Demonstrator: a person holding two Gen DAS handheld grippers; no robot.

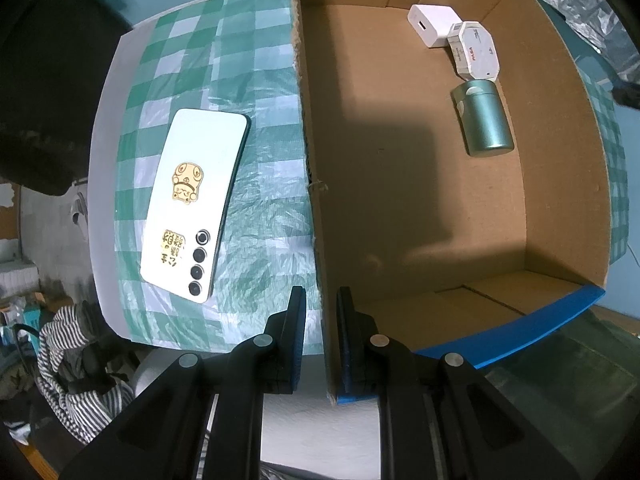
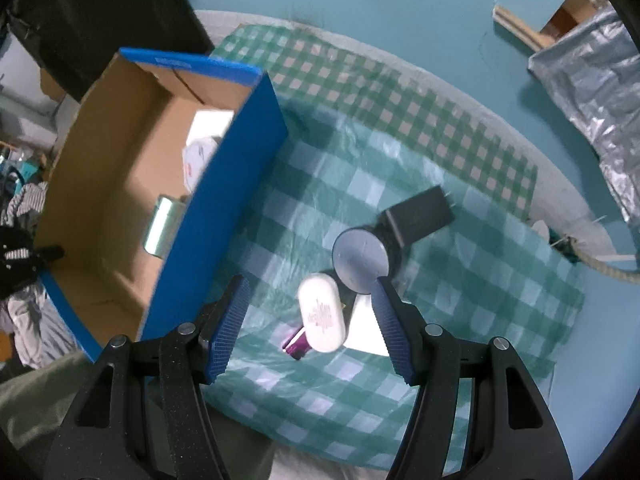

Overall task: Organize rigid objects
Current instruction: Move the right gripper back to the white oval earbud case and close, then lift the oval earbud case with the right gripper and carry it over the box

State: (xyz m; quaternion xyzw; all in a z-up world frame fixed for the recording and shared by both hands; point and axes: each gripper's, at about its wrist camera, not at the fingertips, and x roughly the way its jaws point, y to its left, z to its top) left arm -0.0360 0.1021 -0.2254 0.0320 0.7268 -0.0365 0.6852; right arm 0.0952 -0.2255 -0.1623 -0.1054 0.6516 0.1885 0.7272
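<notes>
My left gripper [image 1: 322, 300] is shut on the near wall of the cardboard box [image 1: 316, 208]. Inside the box lie a white charger cube [image 1: 430, 24], a white octagonal box [image 1: 478, 50] and a green metal tin [image 1: 484, 118]. A white phone [image 1: 196, 200] lies face down on the checked cloth left of the box. My right gripper [image 2: 310, 300] is open above a white oval case [image 2: 322, 312]. Beside the case lie a purple item [image 2: 296, 345], a round grey disc [image 2: 361, 259] and a black charger [image 2: 418, 216]. The box [image 2: 216, 216] stands to the left.
The green checked cloth [image 2: 460, 280] covers a white table whose edge [image 1: 102, 200] is close to the phone. Striped clothing [image 1: 68, 344] lies beyond the table edge. A silver foil bag [image 2: 588, 92] sits at the far right.
</notes>
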